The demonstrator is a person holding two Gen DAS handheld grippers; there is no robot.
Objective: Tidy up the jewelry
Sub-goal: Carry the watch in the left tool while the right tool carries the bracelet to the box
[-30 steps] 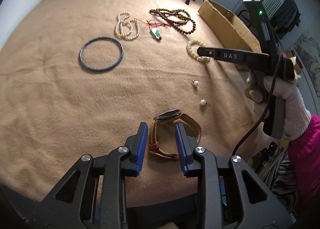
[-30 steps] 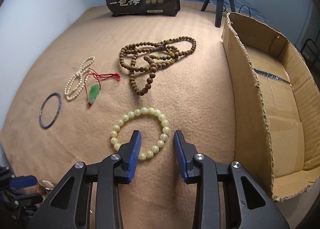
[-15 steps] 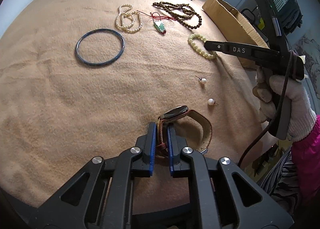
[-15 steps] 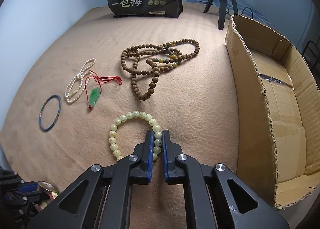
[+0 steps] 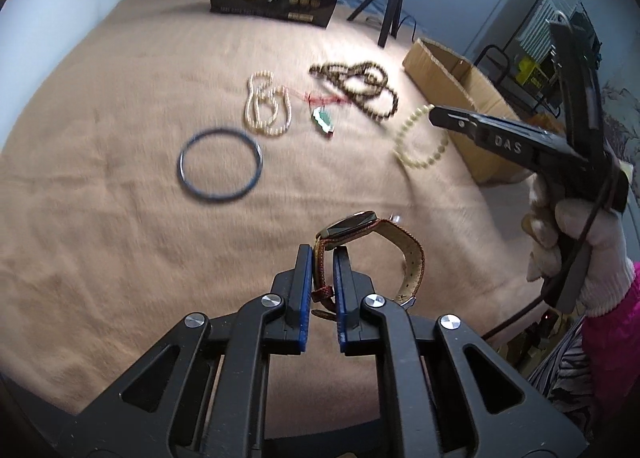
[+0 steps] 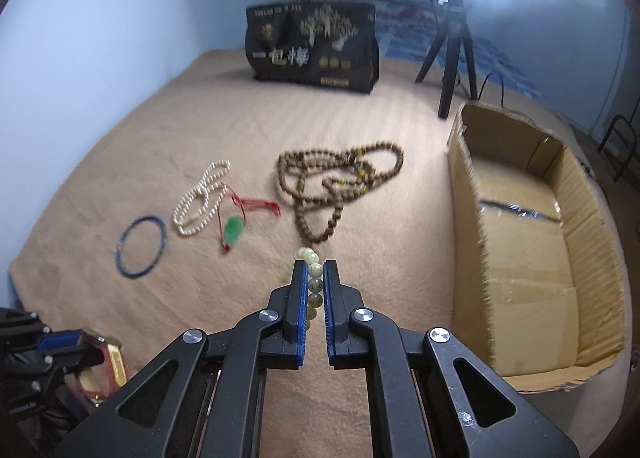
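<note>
My left gripper point(image 5: 323, 254) is shut on the brown strap of a wristwatch point(image 5: 352, 226) and holds it lifted off the tan blanket. My right gripper point(image 6: 315, 270) is shut on a pale green bead bracelet point(image 6: 314, 269), which hangs from it in the left wrist view point(image 5: 418, 137). An open cardboard box point(image 6: 524, 254) stands to the right. On the blanket lie a blue bangle point(image 5: 220, 163), a white pearl necklace point(image 5: 266, 105), a green pendant on red cord point(image 5: 323, 118) and a brown bead necklace point(image 5: 360, 85).
A black printed bag point(image 6: 314, 45) stands at the far edge of the blanket, with a black tripod point(image 6: 454, 57) under a ring light beside it. A blue wall bounds the left side. The gloved hand point(image 5: 576, 258) holding the right gripper is at the right.
Both grippers closed, the left on the watch strap and the right on the pale bracelet, and both have lifted their items off the blanket. The views have tilted up.
</note>
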